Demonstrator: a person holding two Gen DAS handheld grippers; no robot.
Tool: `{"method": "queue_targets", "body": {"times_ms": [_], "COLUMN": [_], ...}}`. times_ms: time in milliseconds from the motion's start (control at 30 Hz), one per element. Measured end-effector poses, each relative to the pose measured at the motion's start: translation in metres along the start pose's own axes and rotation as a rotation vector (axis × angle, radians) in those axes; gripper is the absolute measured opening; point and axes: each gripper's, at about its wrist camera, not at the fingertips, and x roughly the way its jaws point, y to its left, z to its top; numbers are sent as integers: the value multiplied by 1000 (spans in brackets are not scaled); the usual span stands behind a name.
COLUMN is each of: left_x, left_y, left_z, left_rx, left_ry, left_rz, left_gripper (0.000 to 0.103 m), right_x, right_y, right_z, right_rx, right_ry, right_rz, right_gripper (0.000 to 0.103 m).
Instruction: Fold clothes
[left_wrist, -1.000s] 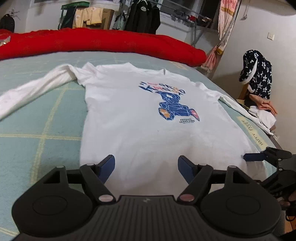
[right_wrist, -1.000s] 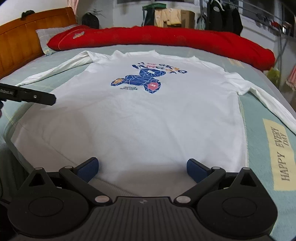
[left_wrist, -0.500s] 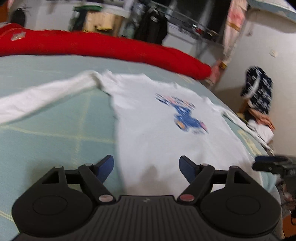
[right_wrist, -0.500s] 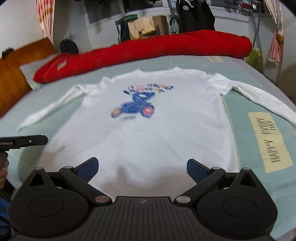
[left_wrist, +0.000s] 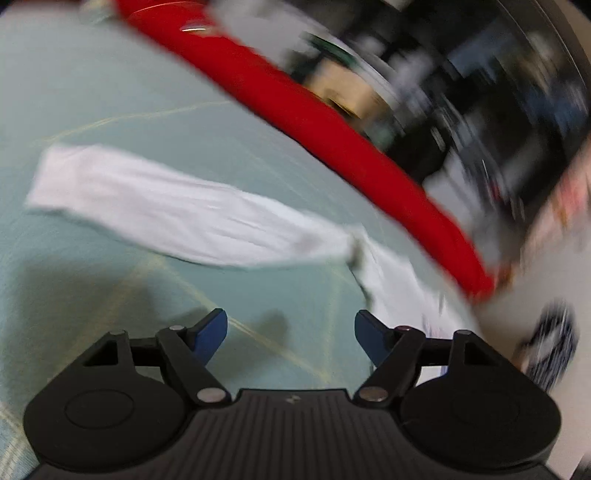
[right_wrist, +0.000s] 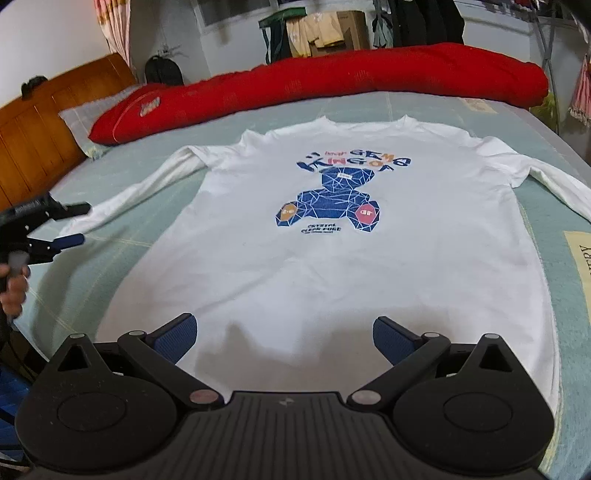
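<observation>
The white long-sleeved cotton shirt with a blue bear print (right_wrist: 332, 258) lies flat, face up, sleeves out, on the pale green bed (right_wrist: 424, 107). Left hand-held gripper (left_wrist: 290, 330) and right hand-held gripper (right_wrist: 284, 334): both spread, empty. Fabric is likely light, limp; pinch at cuff, hem or shoulder seam.

A white long-sleeved shirt (right_wrist: 332, 258) lies flat, front up, sleeves spread wide on the bed, with a blue geometric bear print (right_wrist: 332, 206) on its chest.
</observation>
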Motion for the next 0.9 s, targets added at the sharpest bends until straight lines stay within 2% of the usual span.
{"method": "queue_targets", "body": {"times_ms": [67,133,233,567,733,800,867,900], "left_x": [-6,-9,-5,36,34,39,43,43], "left_y": [26,49,76,84,84,84,85,86], "left_z": [9,15,16,46,44,46,50,51], "left_rx": [-118,-212,-342,-331,-326,-291,-283,-287], "left_ry": [-73,-114,-132,-227,-251,-250,-243,-238], "left_rz": [23,52,15,86,75,116,152,168], "left_gripper": [75,75,73,72,71,59,53,43], "right_x": [5,10,18,36,35,36,42,45], "right_y": [0,0,0,2,0,-1,-1,0], "right_z": [3,5,10,18,21,21,25,27], "right_rx": [0,0,10,28,47,62,64,62], "right_ry": [6,12,18,34,22,29,38,35], "right_rz": [-4,-8,-11,-9,2,17,17,20], "right_gripper": [103,103,103,103,103,103,103,103]}}
